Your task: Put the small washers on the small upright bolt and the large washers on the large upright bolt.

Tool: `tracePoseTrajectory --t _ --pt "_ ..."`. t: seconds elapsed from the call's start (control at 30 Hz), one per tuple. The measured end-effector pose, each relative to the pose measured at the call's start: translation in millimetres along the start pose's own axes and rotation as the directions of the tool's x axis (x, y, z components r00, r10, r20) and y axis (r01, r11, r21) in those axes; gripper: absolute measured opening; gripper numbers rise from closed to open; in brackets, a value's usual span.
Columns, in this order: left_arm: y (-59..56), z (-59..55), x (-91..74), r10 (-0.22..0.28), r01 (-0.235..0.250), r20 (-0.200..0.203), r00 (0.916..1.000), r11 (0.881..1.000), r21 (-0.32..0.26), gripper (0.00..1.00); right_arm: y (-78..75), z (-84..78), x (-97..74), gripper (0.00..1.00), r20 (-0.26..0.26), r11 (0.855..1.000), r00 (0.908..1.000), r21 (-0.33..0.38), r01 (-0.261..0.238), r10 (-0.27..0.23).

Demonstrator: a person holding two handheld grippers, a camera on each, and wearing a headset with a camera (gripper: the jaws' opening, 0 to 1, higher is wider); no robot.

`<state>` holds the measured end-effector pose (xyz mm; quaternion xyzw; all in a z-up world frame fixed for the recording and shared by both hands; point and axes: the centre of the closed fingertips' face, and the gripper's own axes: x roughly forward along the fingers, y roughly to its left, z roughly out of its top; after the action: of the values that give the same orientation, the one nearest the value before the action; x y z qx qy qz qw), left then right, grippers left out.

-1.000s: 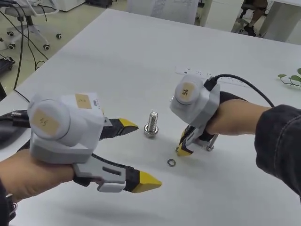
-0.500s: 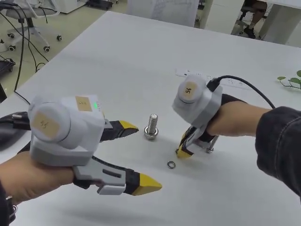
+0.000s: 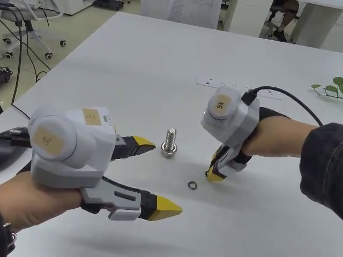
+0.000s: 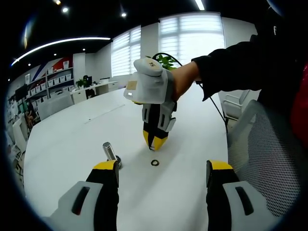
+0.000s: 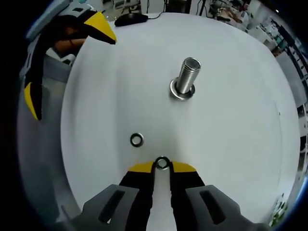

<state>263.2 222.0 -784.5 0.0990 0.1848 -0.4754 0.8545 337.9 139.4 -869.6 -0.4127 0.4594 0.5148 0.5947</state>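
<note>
The large bolt (image 3: pixel 170 143) (image 5: pixel 185 76) stands upright on the white table with a washer (image 5: pixel 181 91) around its base. A small washer (image 3: pixel 192 185) (image 5: pixel 137 140) (image 4: pixel 155 162) lies loose on the table in front of it. My right gripper (image 3: pixel 215 174) (image 5: pixel 162 165) points down just right of that washer, shut on another small washer (image 5: pixel 162 163) pinched between its yellow tips. My left gripper (image 3: pixel 155 174) (image 4: pixel 162 166) hovers low at the left, open and holding nothing, with the bolt (image 4: pixel 111 153) just beyond its left jaw.
A white power strip (image 3: pixel 236 85) lies on the table behind the right hand, and a black cable (image 3: pixel 289 96) runs back from the right gripper. Green leaves (image 3: pixel 328 88) show at the right edge. Office chairs stand on the floor beyond the table's left edge.
My right gripper has edged a little to the right while staying shut. The left gripper, the bolt and the loose washer have stayed in place.
</note>
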Motion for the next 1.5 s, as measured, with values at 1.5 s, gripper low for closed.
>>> tracePoseTrajectory --t 1.5 --pt "-1.7 -0.1 2.1 -0.008 0.008 -0.004 1.0000 1.000 0.002 0.73 -34.2 -32.2 -76.2 0.14 0.042 0.987 0.9876 0.053 0.149 -0.151"
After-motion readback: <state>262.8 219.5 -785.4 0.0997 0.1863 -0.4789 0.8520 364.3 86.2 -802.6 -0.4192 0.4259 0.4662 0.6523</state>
